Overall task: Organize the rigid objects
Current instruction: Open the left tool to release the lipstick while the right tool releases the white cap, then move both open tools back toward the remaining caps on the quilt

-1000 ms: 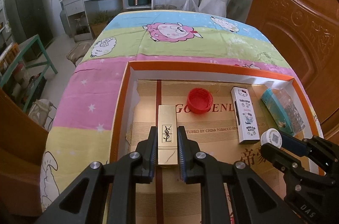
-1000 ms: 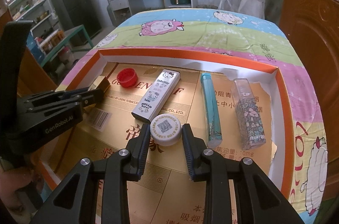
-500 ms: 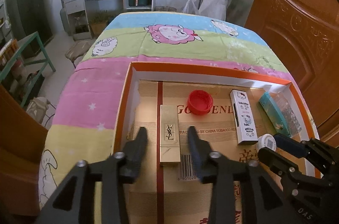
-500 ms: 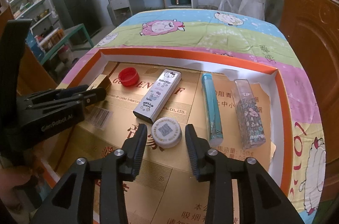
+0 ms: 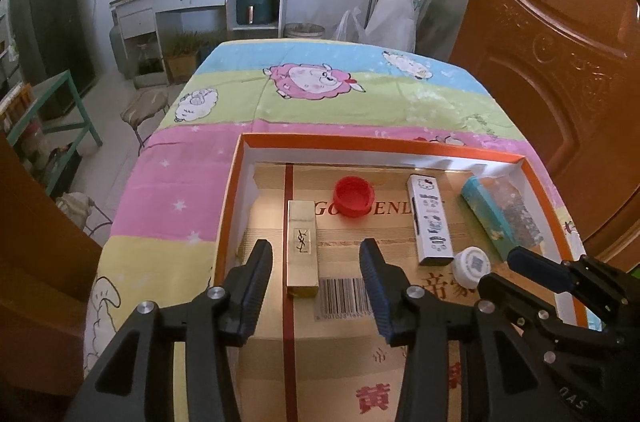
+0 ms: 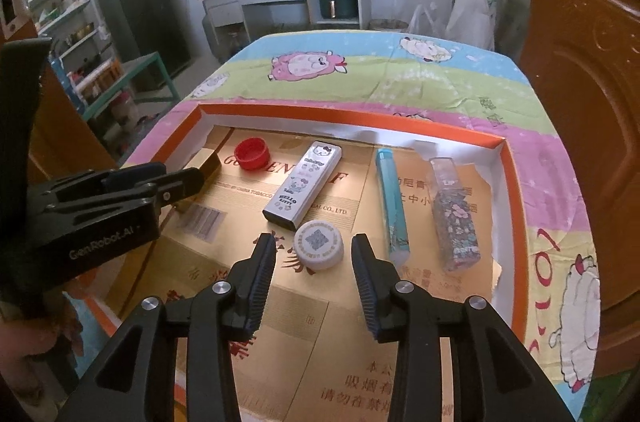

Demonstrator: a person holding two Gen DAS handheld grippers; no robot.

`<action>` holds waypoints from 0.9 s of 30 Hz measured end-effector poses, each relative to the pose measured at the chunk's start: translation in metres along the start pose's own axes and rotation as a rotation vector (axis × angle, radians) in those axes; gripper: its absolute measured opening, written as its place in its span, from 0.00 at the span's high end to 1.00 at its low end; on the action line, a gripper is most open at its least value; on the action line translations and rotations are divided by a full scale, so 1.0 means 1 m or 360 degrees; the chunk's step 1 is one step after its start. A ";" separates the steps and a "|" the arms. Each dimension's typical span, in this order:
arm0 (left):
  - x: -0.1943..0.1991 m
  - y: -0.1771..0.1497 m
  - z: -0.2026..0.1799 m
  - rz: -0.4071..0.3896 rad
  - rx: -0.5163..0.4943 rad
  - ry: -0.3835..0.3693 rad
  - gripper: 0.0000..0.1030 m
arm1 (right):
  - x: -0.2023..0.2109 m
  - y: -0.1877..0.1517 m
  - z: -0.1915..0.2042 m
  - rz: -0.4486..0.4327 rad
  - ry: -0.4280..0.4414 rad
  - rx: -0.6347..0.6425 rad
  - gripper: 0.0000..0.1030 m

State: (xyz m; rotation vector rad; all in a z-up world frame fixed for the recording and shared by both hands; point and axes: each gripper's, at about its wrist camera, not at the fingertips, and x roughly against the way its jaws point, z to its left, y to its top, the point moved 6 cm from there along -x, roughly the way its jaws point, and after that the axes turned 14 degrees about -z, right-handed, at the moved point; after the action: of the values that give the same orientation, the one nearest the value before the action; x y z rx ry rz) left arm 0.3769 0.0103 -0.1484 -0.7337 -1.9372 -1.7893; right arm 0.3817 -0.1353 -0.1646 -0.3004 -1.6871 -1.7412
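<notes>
A shallow orange-rimmed tray (image 5: pixel 380 140) lined with gold cardboard holds the objects. The gold YSL box (image 5: pixel 302 250) lies flat between the fingers of my left gripper (image 5: pixel 316 248), whose jaws are opening and do not touch it. In the right wrist view, my right gripper (image 6: pixel 313 244) stands open around a white round cap (image 6: pixel 319 244), with gaps on both sides. A red cap (image 6: pixel 251 153), a Hello Kitty box (image 6: pixel 304 188), a teal tube (image 6: pixel 393 204) and a clear floral lip tube (image 6: pixel 454 218) lie in a row across the tray.
The tray sits on a table covered by a striped sheep-print cloth (image 5: pixel 312 102). A brown wooden door (image 5: pixel 560 42) stands close on the right. A person's hand (image 6: pixel 24 342) holds the left gripper at the lower left of the right wrist view.
My left gripper let go of the gold box, spread its jaws and drew back upward. My right gripper widened away from the white cap and pulled back slightly.
</notes>
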 end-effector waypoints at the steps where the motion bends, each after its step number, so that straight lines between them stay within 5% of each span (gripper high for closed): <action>1: 0.003 0.001 0.000 -0.0005 0.0000 0.0000 0.56 | 0.003 0.000 0.000 -0.0003 0.0000 -0.0001 0.61; 27: 0.080 -0.006 -0.013 -0.0096 -0.0011 -0.0027 0.56 | 0.082 -0.009 0.013 -0.0090 -0.0056 0.0002 0.61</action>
State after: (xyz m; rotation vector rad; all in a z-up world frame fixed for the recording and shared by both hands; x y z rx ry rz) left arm 0.3101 0.0054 -0.1028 -0.7015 -1.9850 -1.8313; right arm 0.3121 -0.1488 -0.1211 -0.2866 -1.7370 -1.7854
